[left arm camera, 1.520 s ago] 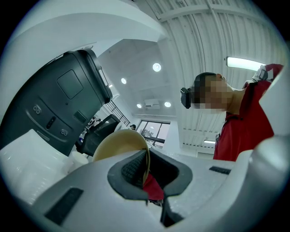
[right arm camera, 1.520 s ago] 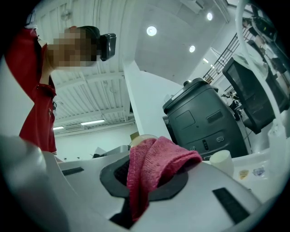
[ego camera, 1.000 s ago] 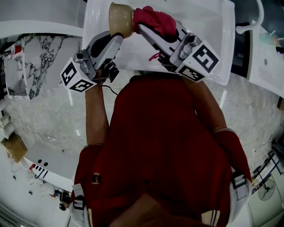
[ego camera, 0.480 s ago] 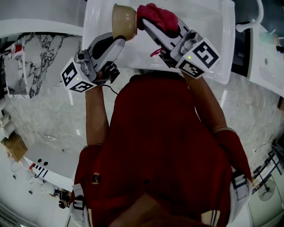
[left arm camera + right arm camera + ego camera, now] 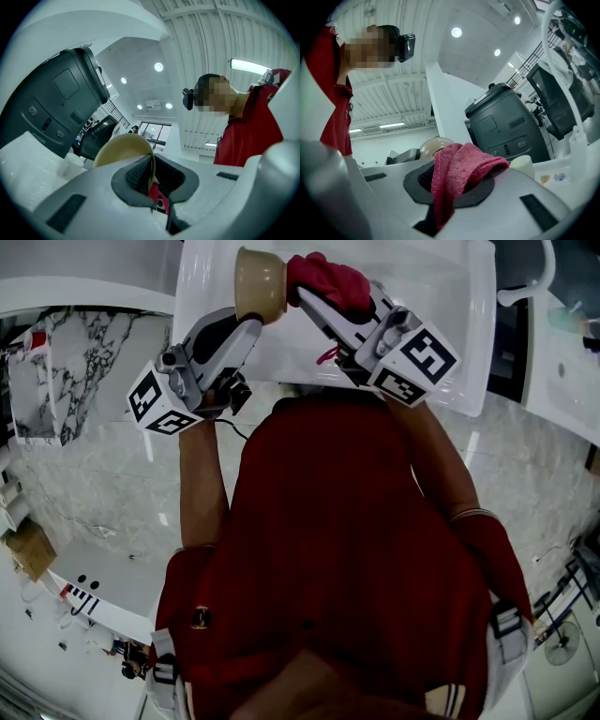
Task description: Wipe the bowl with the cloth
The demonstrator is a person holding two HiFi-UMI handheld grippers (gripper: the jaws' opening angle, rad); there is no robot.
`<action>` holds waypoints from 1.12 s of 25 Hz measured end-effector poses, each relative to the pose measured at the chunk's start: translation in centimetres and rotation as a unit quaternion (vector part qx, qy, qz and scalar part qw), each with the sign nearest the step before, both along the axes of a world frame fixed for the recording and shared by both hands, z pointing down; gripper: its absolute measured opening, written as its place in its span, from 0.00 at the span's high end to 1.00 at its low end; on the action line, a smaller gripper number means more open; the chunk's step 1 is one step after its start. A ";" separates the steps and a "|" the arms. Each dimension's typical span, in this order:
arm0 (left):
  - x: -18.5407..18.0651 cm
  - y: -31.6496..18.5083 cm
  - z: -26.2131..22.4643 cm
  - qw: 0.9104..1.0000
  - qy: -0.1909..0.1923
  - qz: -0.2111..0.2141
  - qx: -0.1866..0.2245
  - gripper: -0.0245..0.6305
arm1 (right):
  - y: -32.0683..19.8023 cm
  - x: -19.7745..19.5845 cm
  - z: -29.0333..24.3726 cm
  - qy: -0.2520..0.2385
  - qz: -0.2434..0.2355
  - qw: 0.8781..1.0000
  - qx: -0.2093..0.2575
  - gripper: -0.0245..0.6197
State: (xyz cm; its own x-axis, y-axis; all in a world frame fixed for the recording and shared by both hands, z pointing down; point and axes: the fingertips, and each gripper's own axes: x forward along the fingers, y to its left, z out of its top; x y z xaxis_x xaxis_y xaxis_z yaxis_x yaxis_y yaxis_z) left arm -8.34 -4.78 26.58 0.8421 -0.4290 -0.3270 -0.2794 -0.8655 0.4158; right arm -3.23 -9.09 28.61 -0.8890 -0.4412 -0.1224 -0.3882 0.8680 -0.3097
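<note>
A tan bowl (image 5: pixel 257 283) is held tipped on its side over the white sink (image 5: pixel 450 296). My left gripper (image 5: pixel 260 319) is shut on the bowl's rim; the rim (image 5: pixel 151 159) runs between the dark pads in the left gripper view. A red cloth (image 5: pixel 330 281) is bunched against the bowl's right side, with my right gripper (image 5: pixel 309 298) shut on it. In the right gripper view the cloth (image 5: pixel 459 169) fills the jaws, and the bowl (image 5: pixel 433 146) shows just behind it.
A white faucet (image 5: pixel 539 282) rises at the sink's right. A dark grey appliance (image 5: pixel 511 126) and a small white cup (image 5: pixel 522 164) stand behind. A marbled counter (image 5: pixel 84 352) lies to the left. The person's red shirt (image 5: pixel 347 549) fills the lower head view.
The right gripper with the cloth shifted slightly up and then back along the bowl's side. The bowl and left gripper stayed almost still.
</note>
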 end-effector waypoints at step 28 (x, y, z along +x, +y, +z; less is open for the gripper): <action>-0.4 -1.1 1.5 0.999 -0.020 -0.033 -0.022 0.93 | 0.2 0.1 -0.4 -0.004 -0.004 1.000 -0.001 0.91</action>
State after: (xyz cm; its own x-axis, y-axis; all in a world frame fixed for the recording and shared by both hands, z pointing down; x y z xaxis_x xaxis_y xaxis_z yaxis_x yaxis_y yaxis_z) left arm -8.79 -5.93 28.06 0.8228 -0.4977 -0.2743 -0.3528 -0.8258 0.4400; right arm -3.14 -8.92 28.17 -0.8912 -0.4347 -0.1294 -0.3790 0.8705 -0.3141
